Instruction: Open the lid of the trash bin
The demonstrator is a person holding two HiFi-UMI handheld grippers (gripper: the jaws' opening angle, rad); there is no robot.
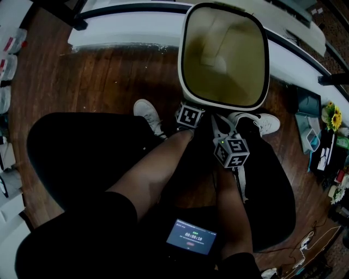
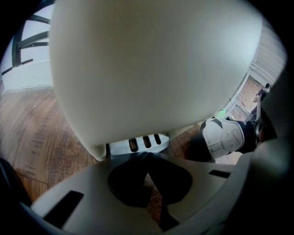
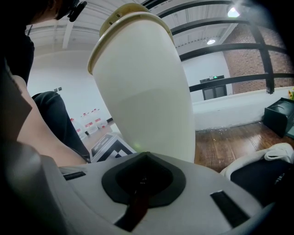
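Fingers (image 2: 87, 188) of left gripper (image 2: 147, 155) pressed together, nothing held, tips at slotted tab (image 2: 138, 144) at foot of trash bin (image 3: 142, 92). Right gripper (image 3: 146, 155) likewise closed and empty, just beside bin wall. Bin noted upright, long axis vertical, olive lid (image 1: 223, 54) facing up inside white rim. Set on dark wooden floor (image 1: 103, 76), near white low wall (image 1: 136, 24); brick wall (image 3: 259, 50) beyond.

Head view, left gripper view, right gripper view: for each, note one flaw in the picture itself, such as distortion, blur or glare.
Head view: wide-angle bending bows the white ledge and the corners go dark. Left gripper view: the trash bin sits so close that it looks soft. Right gripper view: the black bars curve and a ceiling lamp flares at top right.
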